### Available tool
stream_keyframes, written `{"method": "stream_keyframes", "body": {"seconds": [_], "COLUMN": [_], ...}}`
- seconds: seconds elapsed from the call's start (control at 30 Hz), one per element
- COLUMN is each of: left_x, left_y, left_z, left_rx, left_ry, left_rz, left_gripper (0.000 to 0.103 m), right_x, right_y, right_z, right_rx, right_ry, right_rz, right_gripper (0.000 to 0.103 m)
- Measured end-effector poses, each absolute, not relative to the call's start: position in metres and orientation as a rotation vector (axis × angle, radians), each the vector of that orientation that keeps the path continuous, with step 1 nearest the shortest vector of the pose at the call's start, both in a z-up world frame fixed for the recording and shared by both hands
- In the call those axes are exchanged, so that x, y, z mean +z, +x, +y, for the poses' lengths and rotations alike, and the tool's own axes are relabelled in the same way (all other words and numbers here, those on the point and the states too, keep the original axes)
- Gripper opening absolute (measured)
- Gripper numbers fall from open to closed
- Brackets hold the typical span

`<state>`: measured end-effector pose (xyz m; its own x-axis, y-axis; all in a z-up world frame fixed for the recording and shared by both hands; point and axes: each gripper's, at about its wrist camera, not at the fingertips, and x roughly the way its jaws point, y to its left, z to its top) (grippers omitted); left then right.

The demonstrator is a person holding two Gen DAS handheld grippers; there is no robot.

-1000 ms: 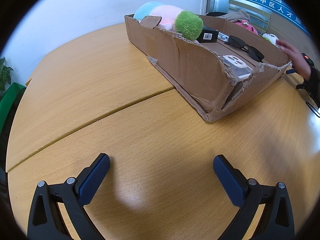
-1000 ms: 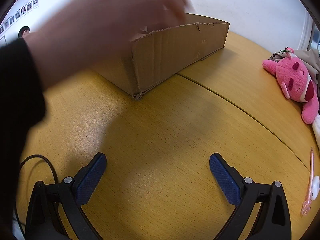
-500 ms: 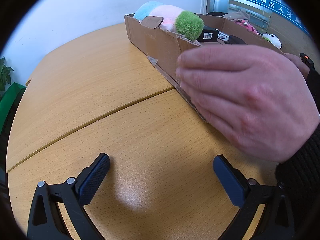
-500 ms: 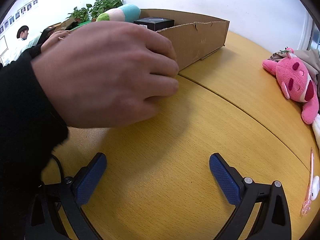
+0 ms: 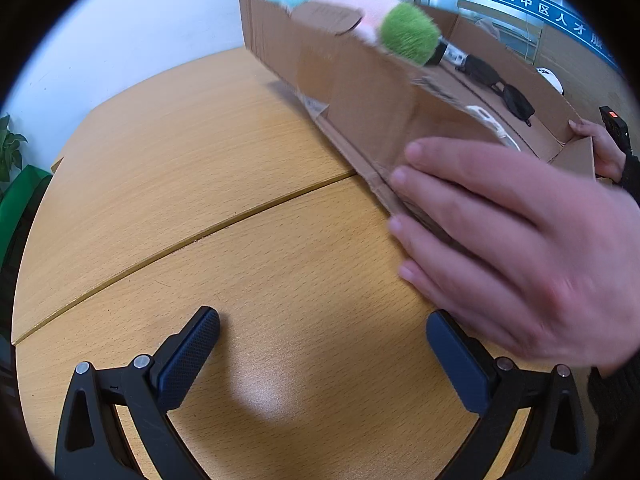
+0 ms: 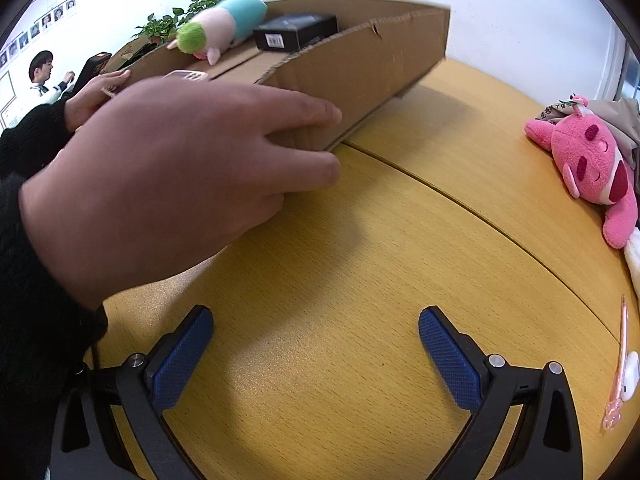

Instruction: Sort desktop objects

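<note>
A brown cardboard box (image 5: 360, 92) is tilted up off the wooden table (image 5: 200, 160), held by two bare hands (image 5: 512, 240). Inside it lie a pastel plush with a green tuft (image 5: 408, 32), black sunglasses (image 5: 500, 84), a black box (image 6: 296, 30) and a white item (image 5: 492, 124). My left gripper (image 5: 324, 344) is open and empty over bare table, short of the box. My right gripper (image 6: 316, 344) is open and empty too; a hand (image 6: 180, 176) grips the box (image 6: 360, 68) just ahead of it.
A pink plush (image 6: 592, 164) lies at the right table edge, with a pink pen (image 6: 618, 364) nearer. A seam (image 5: 180, 240) runs across the table. A potted plant (image 6: 180, 16) and a seated person (image 6: 44, 76) are in the background.
The hands have taken hold of the box and tipped its far end up off the table. Both grippers have stayed where they were, open.
</note>
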<state>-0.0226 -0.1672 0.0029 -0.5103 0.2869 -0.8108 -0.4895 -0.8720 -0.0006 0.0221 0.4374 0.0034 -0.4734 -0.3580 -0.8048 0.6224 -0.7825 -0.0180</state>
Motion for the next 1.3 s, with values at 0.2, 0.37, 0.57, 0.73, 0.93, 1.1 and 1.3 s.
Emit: {"method": "stream_keyframes", "body": {"seconds": [0.2, 0.37, 0.57, 0.73, 0.93, 1.1, 1.3], "left_x": [0.0030, 0.0031, 0.0030, 0.0029, 0.0027, 0.0029, 0.0032], "left_y": [-0.0229, -0.0230, -0.0229, -0.0230, -0.0241, -0.0241, -0.0249], "left_z": [-0.1673, -0.1673, -0.1671, -0.1670, -0.1657, -0.1658, -0.1667], "left_rx": [2.375, 2.375, 2.375, 2.374, 2.375, 2.375, 2.376], "left_ry": [-1.215, -1.215, -1.214, -1.214, -1.214, -1.214, -1.214], "left_rz": [0.317, 0.317, 0.318, 0.318, 0.318, 0.318, 0.318], "left_gripper": [0.103, 0.103, 0.103, 0.103, 0.103, 0.103, 0.103], "right_x": [0.0032, 0.0025, 0.0023, 0.0021, 0.0024, 0.0024, 0.0013], "right_y": [0.0231, 0.0222, 0.0205, 0.0210, 0.0193, 0.0189, 0.0188], "right_z": [0.4363, 0.4376, 0.4393, 0.4396, 0.4402, 0.4398, 0.4409], "right_rx": [-2.253, -2.261, -2.270, -2.269, -2.271, -2.271, -2.272], "right_ry": [1.127, 1.131, 1.135, 1.134, 1.135, 1.135, 1.134], "right_rz": [0.417, 0.413, 0.406, 0.408, 0.407, 0.408, 0.408], "right_gripper": [0.103, 0.103, 0.103, 0.103, 0.103, 0.103, 0.103]}}
